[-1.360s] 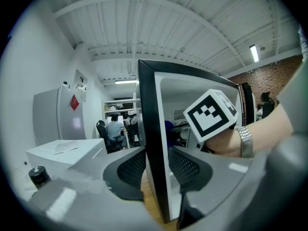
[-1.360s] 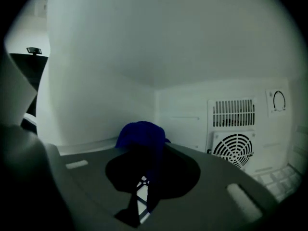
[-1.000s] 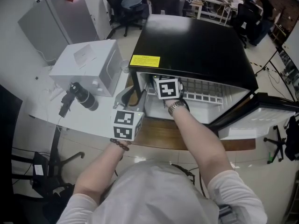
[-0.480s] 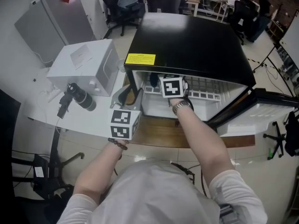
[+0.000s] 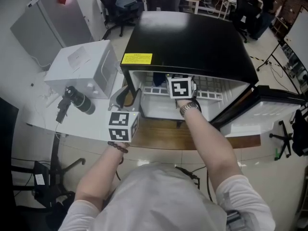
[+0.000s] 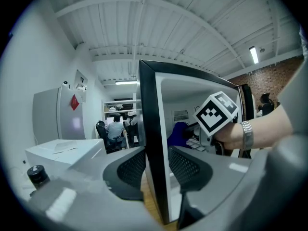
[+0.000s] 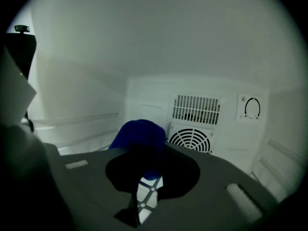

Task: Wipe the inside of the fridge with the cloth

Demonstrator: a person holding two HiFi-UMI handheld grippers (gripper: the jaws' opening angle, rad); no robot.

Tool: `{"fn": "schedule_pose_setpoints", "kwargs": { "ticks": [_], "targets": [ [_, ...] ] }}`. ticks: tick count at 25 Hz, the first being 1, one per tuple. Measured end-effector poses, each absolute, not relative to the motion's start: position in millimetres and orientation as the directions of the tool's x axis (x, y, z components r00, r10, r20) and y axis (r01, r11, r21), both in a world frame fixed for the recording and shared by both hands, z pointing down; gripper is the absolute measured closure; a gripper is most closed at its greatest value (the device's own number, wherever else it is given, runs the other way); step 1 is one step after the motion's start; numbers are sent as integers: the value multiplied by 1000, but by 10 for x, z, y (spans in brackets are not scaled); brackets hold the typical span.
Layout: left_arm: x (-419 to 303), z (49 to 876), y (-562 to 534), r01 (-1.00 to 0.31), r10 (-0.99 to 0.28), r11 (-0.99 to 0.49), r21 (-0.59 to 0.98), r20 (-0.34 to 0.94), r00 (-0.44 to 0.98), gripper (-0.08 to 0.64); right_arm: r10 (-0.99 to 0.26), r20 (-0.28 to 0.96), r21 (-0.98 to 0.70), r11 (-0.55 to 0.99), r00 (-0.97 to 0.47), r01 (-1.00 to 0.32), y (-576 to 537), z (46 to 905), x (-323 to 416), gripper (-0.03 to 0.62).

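Moved since the earlier frame: my right gripper [image 5: 171, 83] has gone rightward along the fridge [image 5: 192, 37] opening, from near its left wall toward the middle. My left gripper [image 5: 127, 94] has kept its place.

Head view. I log the fridge as black-topped with a yellow label [image 5: 136, 58], standing on a wooden surface [image 5: 163, 134], its door [image 5: 269, 119] swung open at the right. The right gripper's marker cube [image 5: 180, 88] sits at the opening above a white wire shelf [image 5: 207, 88]. The fridge top hides the jaws from me here. Beside the fridge: a white appliance [image 5: 82, 71] and a black lens-like cylinder [image 5: 74, 100] on a white table [image 5: 57, 117].

Left gripper view. I see both pads clamped on the fridge's side wall [image 6: 151, 143], one on each face. Past the wall I see the blue cloth [image 6: 180, 134] deeper in than the cube, and the wristwatch [image 6: 246, 134]. People sit at desks [image 6: 115, 129] far behind.

Right gripper view. Only here do I see the grip: the jaws are nearly together, pinching the cloth, which is dark blue and bunched into a rounded lump at the tips. It is inside the fridge, above the shelf. Behind it I note a round fan grille [image 7: 192, 138] and a dial [image 7: 252, 108] on the white back wall.
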State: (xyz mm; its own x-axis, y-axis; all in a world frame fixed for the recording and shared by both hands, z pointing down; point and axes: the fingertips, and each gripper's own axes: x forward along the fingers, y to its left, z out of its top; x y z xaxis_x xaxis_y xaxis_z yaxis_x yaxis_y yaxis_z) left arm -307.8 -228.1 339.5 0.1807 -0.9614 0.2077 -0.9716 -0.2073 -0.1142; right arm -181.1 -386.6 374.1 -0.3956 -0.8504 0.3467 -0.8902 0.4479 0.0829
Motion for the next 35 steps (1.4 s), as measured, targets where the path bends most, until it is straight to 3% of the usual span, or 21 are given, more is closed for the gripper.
{"fn": "schedule_pose_setpoints", "kwargs": {
  "ticks": [35],
  "targets": [
    [-3089, 3411, -2295, -983, -972, -155, -94, 190, 135, 419, -914, 361, 71, 225, -186, -972, -3950, 3781, -433, 548]
  ]
}}
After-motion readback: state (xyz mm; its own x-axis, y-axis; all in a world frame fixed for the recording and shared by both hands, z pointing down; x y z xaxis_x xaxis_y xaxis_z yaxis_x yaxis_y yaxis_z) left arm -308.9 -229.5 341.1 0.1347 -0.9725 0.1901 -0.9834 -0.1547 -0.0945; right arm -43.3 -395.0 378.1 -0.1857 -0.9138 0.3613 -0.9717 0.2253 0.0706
